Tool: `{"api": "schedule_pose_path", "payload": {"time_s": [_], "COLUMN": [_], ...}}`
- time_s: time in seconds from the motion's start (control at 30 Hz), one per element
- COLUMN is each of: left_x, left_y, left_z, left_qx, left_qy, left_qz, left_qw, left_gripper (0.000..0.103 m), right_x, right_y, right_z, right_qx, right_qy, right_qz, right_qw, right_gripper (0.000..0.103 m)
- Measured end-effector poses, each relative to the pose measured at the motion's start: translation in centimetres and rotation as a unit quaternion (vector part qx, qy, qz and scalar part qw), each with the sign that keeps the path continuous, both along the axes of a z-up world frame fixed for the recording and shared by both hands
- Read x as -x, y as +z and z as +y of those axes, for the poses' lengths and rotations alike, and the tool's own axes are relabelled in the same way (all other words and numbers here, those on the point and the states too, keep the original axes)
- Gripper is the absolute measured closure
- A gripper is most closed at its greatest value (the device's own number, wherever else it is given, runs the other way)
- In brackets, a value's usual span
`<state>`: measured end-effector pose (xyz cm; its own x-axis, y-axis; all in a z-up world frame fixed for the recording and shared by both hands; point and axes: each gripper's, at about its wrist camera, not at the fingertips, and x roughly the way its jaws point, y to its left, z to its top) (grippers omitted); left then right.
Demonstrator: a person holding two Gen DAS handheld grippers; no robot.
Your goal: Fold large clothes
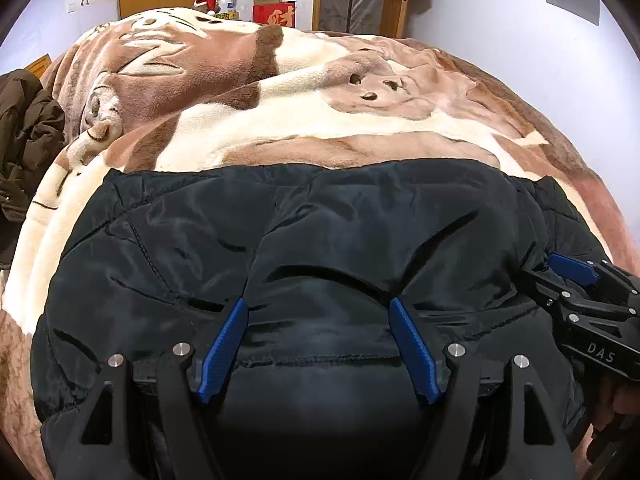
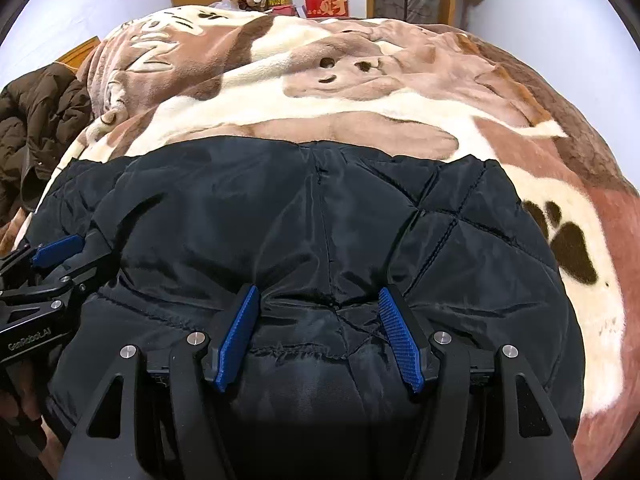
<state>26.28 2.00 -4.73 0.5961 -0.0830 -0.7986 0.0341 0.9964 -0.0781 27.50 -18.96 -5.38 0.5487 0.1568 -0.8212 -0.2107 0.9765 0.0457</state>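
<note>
A black quilted padded jacket (image 1: pixel 304 232) lies spread on a brown and cream plush blanket (image 1: pixel 280 120) on the bed; it also shows in the right wrist view (image 2: pixel 320 220). My left gripper (image 1: pixel 318 308) is open, its blue pads pressed into the jacket's near hem with fabric bunched between them. My right gripper (image 2: pixel 320 298) is open in the same way on the hem further right. The right gripper shows at the right edge of the left wrist view (image 1: pixel 576 272); the left gripper shows at the left edge of the right wrist view (image 2: pixel 60 252).
A dark brown coat (image 1: pixel 24 148) is heaped at the bed's left edge, also in the right wrist view (image 2: pixel 36 128). A red box (image 1: pixel 276 14), a cardboard box, a Santa hat and a wooden wardrobe stand beyond the bed. A door is at the back right.
</note>
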Motion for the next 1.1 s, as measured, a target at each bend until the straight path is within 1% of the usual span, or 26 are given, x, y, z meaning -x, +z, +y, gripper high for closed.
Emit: {"api": "schedule_pose_path", "payload": {"time_s": [0.07, 0.1, 0.13, 0.2, 0.27, 0.33, 0.4, 0.47, 0.53, 0.6, 0.7, 0.77, 0.8, 0.83, 0.87, 0.93, 1.0, 1.1], "left_x": [0.0, 0.1, 0.2, 0.6, 0.9, 0.5, -0.2, -0.9, -1.4, -1.7, -1.7, -1.8, -1.8, -1.6, -1.6, -1.8, -2.8, -4.8], "left_y": [0.2, 0.6, 1.1, 2.4, 3.3, 3.2, 2.5, 1.7, 0.6, -0.8, -1.7, -1.4, -1.0, -0.3, 0.4, 1.7, 2.2, 0.5], "left_z": [0.2, 0.3, 0.6, 1.8, 3.5, 6.1, 8.6, 11.0, 12.3, 12.8, 12.6, 12.6, 12.6, 12.7, 12.8, 13.0, 13.3, 13.9], "left_qx": [0.003, 0.006, 0.012, 0.012, -0.005, -0.020, -0.030, -0.023, -0.010, 0.011, 0.016, 0.016, 0.015, 0.012, 0.009, -0.001, -0.010, -0.013], "left_qy": [-0.002, -0.002, -0.004, -0.002, 0.012, 0.036, 0.067, 0.092, 0.102, 0.104, 0.107, 0.105, 0.103, 0.100, 0.095, 0.084, 0.081, 0.087], "left_qz": [0.004, 0.006, 0.006, -0.009, -0.029, -0.027, -0.015, -0.008, -0.001, 0.005, 0.002, 0.005, 0.007, 0.003, -0.004, -0.022, -0.031, -0.005], "left_qw": [1.0000, 1.0000, 0.9999, 0.9999, 0.9995, 0.9988, 0.9972, 0.9954, 0.9947, 0.9945, 0.9941, 0.9943, 0.9946, 0.9949, 0.9955, 0.9962, 0.9961, 0.9961], "left_gripper": [0.027, 0.027, 0.027, 0.028, 0.028, 0.028, 0.028, 0.028, 0.028, 0.027, 0.027, 0.027, 0.028, 0.029, 0.029, 0.030, 0.030, 0.030], "right_x": [0.1, 0.5, 0.9, 1.5, 1.2, 0.2, -1.0, -2.0, -2.9, -3.3, -3.6, -3.6, -3.4, -3.1, -2.8, -2.7, -3.4, -4.4], "right_y": [0.8, 1.6, 2.5, 3.8, 4.4, 4.0, 3.3, 2.5, 0.9, -0.7, -1.5, -0.9, -0.2, 1.0, 1.7, 3.4, 3.7, 2.7], "right_z": [-0.3, -0.4, -0.8, -1.8, -3.7, -6.3, -8.1, -9.1, -9.7, -10.6, -11.3, -11.1, -10.9, -10.7, -10.6, -10.3, -10.1, -9.8], "right_qx": [-0.006, -0.008, -0.012, -0.015, -0.014, -0.017, -0.021, -0.020, -0.008, -0.024, -0.035, -0.026, -0.018, -0.010, -0.009, -0.020, -0.032, -0.023], "right_qy": [0.003, 0.005, 0.006, 0.004, -0.016, -0.050, -0.074, -0.085, -0.092, -0.102, -0.120, -0.121, -0.121, -0.118, -0.117, -0.113, -0.111, -0.113], "right_qz": [0.001, -0.002, -0.015, -0.041, -0.045, -0.035, -0.021, -0.014, 0.008, 0.024, 0.029, 0.033, 0.028, 0.014, 0.001, -0.021, -0.022, -0.018], "right_qw": [1.000, 1.000, 1.000, 0.999, 0.999, 0.998, 0.997, 0.996, 0.996, 0.994, 0.992, 0.992, 0.992, 0.993, 0.993, 0.993, 0.993, 0.993], "right_gripper": [0.041, 0.041, 0.041, 0.041, 0.041, 0.041, 0.041, 0.041, 0.041, 0.041, 0.041, 0.041, 0.042, 0.045, 0.045, 0.045, 0.045, 0.049]}}
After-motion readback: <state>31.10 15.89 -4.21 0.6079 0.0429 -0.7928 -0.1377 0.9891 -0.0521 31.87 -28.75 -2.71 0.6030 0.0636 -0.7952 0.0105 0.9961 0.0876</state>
